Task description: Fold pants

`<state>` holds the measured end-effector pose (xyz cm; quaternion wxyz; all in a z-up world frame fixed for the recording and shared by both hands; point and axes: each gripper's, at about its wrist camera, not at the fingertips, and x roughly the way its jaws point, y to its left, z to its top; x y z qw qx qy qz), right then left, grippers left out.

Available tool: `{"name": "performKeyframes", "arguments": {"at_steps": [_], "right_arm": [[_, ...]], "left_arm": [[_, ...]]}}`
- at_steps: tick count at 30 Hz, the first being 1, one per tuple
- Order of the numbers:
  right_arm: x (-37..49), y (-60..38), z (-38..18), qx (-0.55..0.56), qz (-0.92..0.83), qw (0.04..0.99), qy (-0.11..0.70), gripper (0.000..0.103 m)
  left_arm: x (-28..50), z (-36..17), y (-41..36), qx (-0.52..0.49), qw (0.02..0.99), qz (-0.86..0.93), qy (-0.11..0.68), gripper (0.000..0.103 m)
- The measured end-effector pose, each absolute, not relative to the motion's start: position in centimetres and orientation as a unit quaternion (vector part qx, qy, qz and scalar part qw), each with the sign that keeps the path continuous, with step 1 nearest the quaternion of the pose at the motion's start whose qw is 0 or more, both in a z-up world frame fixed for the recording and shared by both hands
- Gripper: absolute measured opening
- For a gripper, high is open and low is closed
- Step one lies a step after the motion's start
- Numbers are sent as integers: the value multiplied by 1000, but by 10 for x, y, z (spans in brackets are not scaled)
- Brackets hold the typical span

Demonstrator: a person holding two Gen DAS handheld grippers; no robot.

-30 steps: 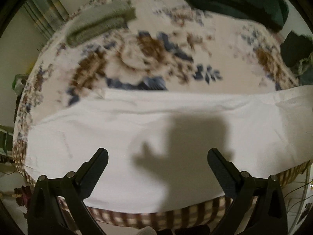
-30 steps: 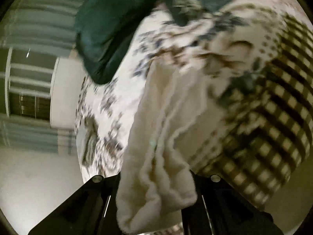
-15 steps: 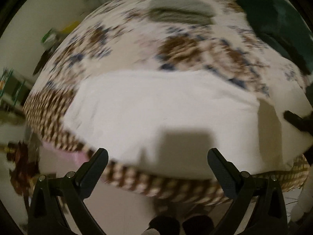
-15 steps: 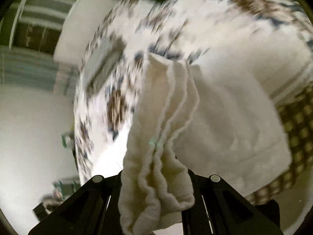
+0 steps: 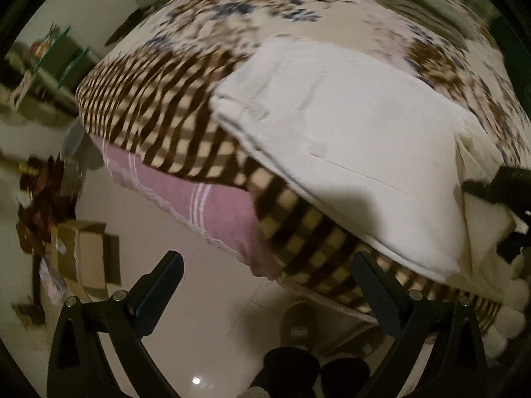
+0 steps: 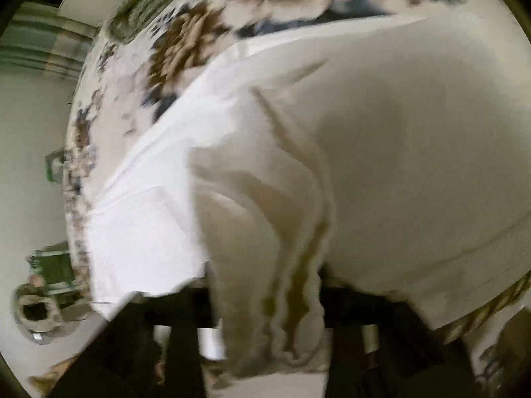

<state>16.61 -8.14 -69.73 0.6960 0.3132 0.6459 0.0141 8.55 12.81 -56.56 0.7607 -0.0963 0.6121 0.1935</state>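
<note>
One pair of white pants lies on one bed. There are two grippers — the left one with jaws apart, the right one with jaws closed on a bunch of the cloth. One pink sheet hangs under the checked cover. One cardboard box stands on the floor, and one slipper — a second I cannot make out.

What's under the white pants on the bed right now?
The white pants lie on a floral bedspread whose brown checked border hangs over the edge, with a pink striped cloth below it. What lies directly beneath the pants is covered.
</note>
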Motion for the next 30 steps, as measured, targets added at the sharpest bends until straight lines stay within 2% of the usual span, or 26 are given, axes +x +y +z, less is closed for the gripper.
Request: {"name": "performKeyframes", "arguments": {"at_steps": [1,4,8,12,14,16,18,19,20,21,23,27,29,30], "right_arm": [[167,-78,-693,336,36,684,646,58],[168,-95,-690,457,104,622,627,60],[167,-118,-675,431,74,652,619,60],[173,-92,-701,400,93,635,654,60],[179,-65,-724,378,114,597,698,61],[180,-63,-725,361,108,606,700,61],[179,-73,-717,371,118,612,688,61],[176,-81,-712,378,120,615,681,61],[173,-89,-709,377,116,618,680,61],[171,-97,-706,372,109,620,682,61],[165,-113,-706,365,97,622,686,61],[160,-132,-720,358,83,613,700,61],[162,-133,-723,359,85,610,701,61],[162,-133,-724,358,87,610,701,61]], "left_arm": [[87,-567,135,-106,758,200,611,103],[91,-568,152,-137,757,210,604,103],[108,-571,173,-183,757,218,589,103],[124,-580,193,-226,753,224,576,103],[129,-584,203,-256,752,223,565,103],[132,-591,217,-303,749,220,546,103],[132,-597,228,-352,751,209,518,93],[131,-600,234,-381,754,201,497,74],[130,-604,238,-402,753,192,485,38],[131,-611,244,-424,745,188,479,34],[126,-620,253,-464,734,186,459,35],[119,-646,266,-543,708,159,422,43],[120,-653,266,-554,707,156,412,42],[121,-650,264,-548,712,160,409,39]]}}
